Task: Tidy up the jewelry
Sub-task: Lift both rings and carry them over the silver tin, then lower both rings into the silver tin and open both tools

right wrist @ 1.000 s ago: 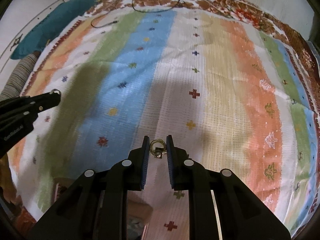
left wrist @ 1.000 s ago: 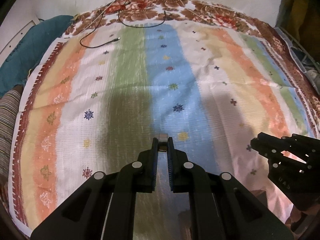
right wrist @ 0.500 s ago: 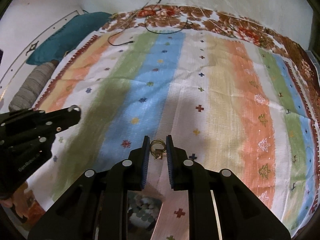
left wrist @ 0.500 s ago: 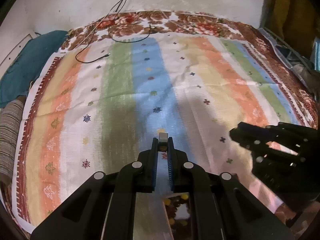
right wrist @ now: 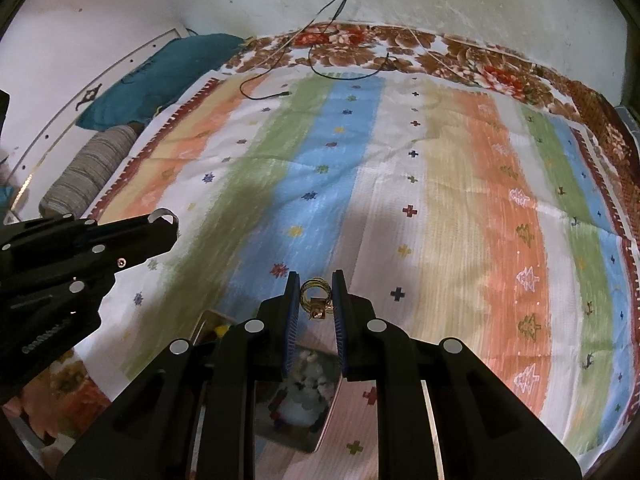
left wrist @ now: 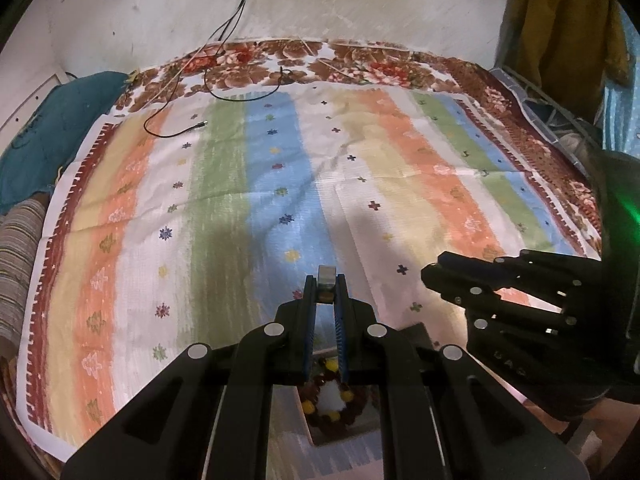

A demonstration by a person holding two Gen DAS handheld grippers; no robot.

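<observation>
My left gripper (left wrist: 325,286) is shut on a small silver ring (left wrist: 326,276), which also shows at its tip in the right wrist view (right wrist: 162,216). My right gripper (right wrist: 316,298) is shut on a gold ring with a small charm (right wrist: 315,300), and shows at the right in the left wrist view (left wrist: 436,276). Both are held above a striped bedspread (left wrist: 360,184). Below the fingers lies an open jewelry box (right wrist: 316,408) with pale beads in one compartment; the left wrist view shows a compartment (left wrist: 332,400) with dark and yellow beads.
A black cable (left wrist: 176,130) lies on the far left of the bedspread. A teal pillow (left wrist: 52,136) and a striped bolster (right wrist: 86,172) lie along the left edge. Clothes (left wrist: 560,32) hang at the far right by the wall.
Both grippers have pulled back and risen, still holding their rings. The jewelry box has come into view beneath the fingers, and more of the far wall shows.
</observation>
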